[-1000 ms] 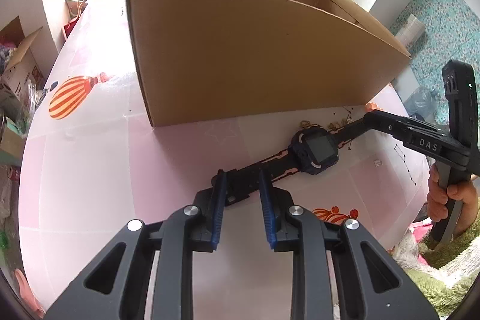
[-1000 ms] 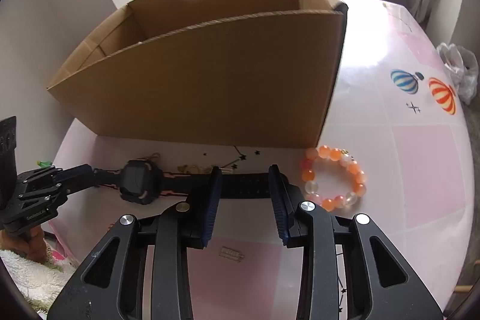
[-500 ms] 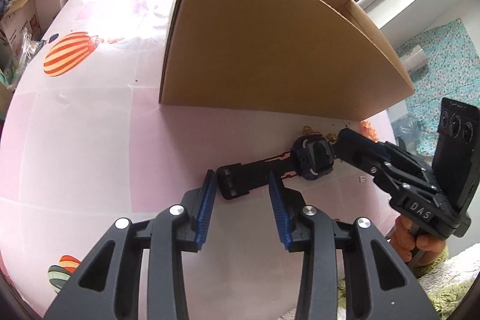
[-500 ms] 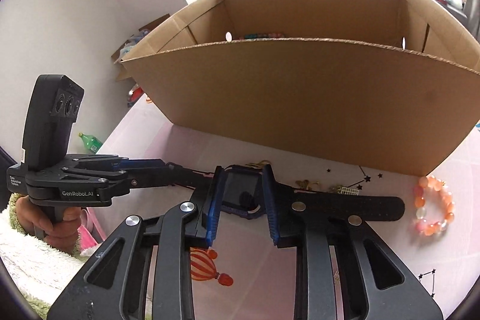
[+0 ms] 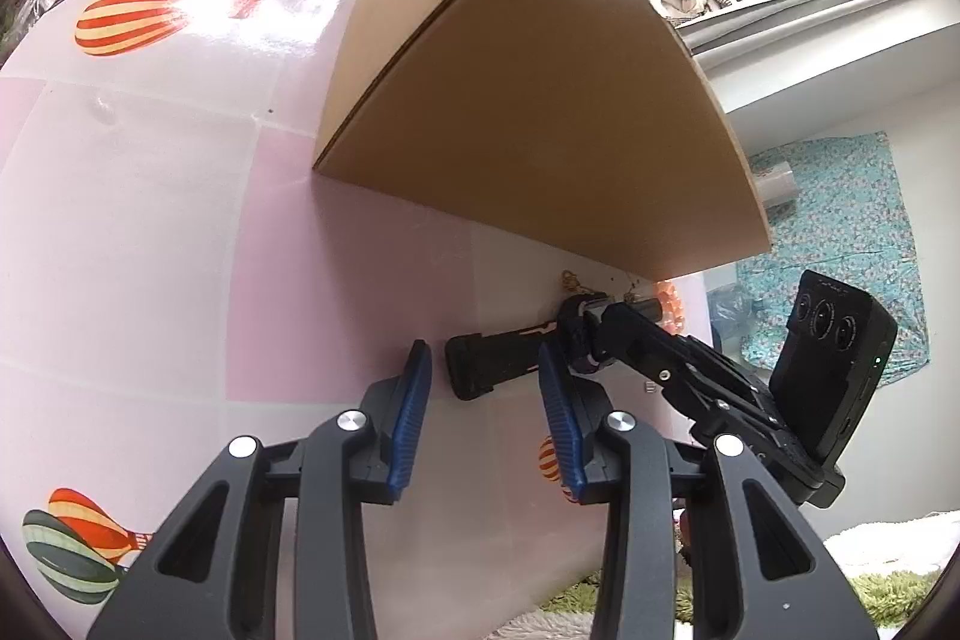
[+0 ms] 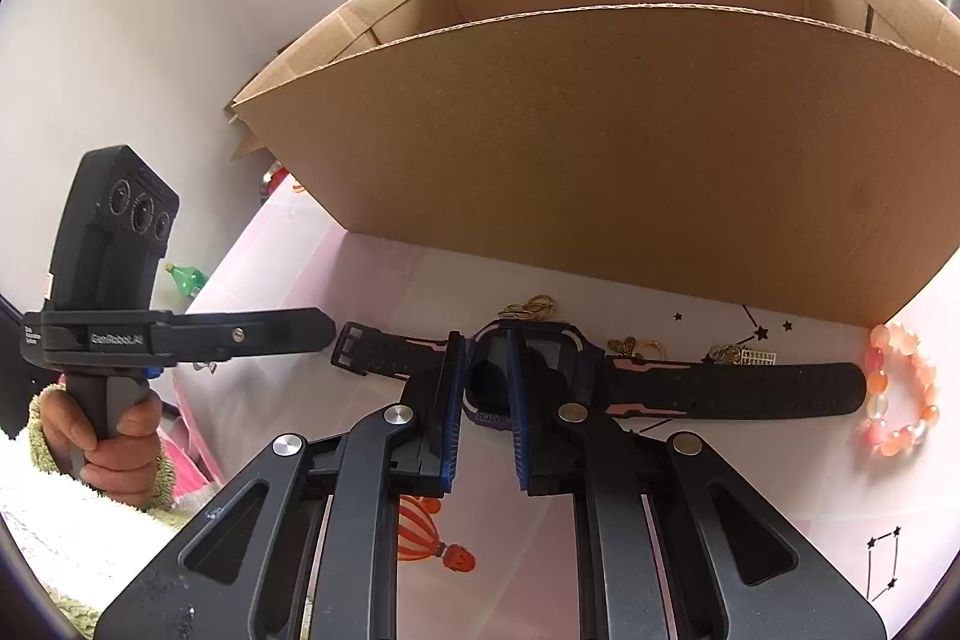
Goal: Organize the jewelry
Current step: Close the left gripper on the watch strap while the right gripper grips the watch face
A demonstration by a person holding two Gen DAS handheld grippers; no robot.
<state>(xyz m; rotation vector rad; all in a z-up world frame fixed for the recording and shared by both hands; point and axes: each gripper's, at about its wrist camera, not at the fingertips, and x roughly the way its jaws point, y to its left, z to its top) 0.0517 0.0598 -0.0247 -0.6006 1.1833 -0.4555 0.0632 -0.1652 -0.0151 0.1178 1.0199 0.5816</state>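
A black watch with pink-trimmed straps (image 6: 738, 391) lies on the pink table in front of an open cardboard box (image 6: 630, 148). My right gripper (image 6: 485, 346) is shut on the watch's square face. In the left wrist view the watch strap end (image 5: 480, 367) lies just beyond my left gripper (image 5: 483, 370), which is open and empty; the right gripper (image 5: 606, 334) covers the watch face there. An orange bead bracelet (image 6: 900, 394) lies at the right strap end. Small gold earrings (image 6: 531, 307) lie by the box wall.
The box wall (image 5: 528, 124) stands close behind the watch. The tablecloth has balloon prints (image 5: 129, 13). The left gripper (image 6: 180, 337) and its hand show at the left of the right wrist view. The table edge is near, at the lower right of the left wrist view.
My left gripper let go of the strap end and backed off, open. My right gripper slid from the strap to the watch face and closed on it.
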